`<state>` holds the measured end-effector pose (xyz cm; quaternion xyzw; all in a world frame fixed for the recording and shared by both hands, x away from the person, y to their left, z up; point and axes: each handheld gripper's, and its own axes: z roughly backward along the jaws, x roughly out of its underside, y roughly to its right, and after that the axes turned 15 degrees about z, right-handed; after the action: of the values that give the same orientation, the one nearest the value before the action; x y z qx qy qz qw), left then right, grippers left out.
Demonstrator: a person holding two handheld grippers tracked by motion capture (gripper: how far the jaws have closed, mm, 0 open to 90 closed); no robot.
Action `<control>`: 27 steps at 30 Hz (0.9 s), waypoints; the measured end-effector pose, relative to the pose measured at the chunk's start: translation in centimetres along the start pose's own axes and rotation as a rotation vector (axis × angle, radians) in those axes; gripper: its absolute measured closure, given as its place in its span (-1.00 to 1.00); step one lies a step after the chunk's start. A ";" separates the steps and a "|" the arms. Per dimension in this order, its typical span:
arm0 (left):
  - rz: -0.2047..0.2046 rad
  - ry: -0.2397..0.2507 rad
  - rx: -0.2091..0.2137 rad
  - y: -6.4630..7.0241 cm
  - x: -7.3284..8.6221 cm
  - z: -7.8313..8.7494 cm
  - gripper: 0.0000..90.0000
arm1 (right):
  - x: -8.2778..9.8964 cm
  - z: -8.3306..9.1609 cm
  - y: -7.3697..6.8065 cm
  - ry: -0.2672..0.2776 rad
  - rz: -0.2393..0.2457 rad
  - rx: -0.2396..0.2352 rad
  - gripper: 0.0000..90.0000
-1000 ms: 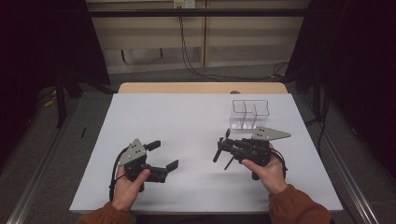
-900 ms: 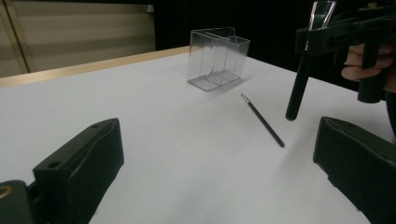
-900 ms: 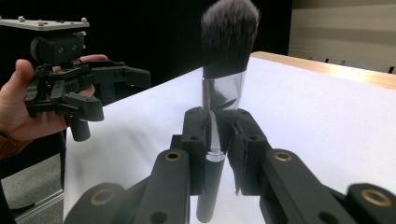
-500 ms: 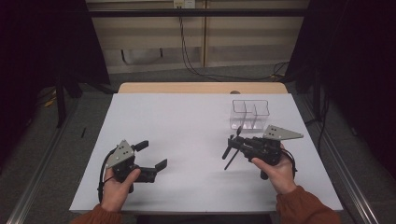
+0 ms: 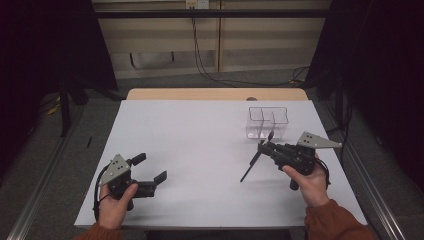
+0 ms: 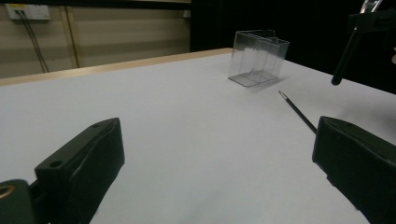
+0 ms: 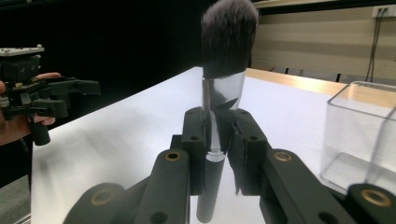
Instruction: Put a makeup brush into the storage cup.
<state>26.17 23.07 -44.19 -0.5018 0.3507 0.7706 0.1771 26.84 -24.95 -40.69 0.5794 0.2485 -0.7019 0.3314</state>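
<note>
High view above the table; claw views low, close, sharing the clear box.

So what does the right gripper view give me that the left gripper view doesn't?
Right gripper view: the brush close up, grey bristles and silver ferrule, clamped between the jaws of the right gripper. Left gripper view: the left gripper with jaws wide apart and nothing between them, plus the brush's dark handle end farther off. Both: the clear box and the white table.
</note>
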 end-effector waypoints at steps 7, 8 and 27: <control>0.023 0.013 -0.022 -0.5 0.2 0.7 -0.95 | -0.7 1.2 1.3 -0.003 0.015 0.055 0.72; 0.022 0.009 -0.026 -0.6 0.3 0.8 -0.95 | -0.7 1.3 1.4 -0.006 0.013 0.061 0.72; 0.017 0.001 -0.028 -0.4 0.5 0.7 -0.93 | -1.0 1.3 4.4 -0.016 0.008 0.131 0.72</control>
<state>25.75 23.80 -44.65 -0.5018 0.3441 0.7766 0.1632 29.46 -28.60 -39.31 0.5953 0.1972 -0.7199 0.2975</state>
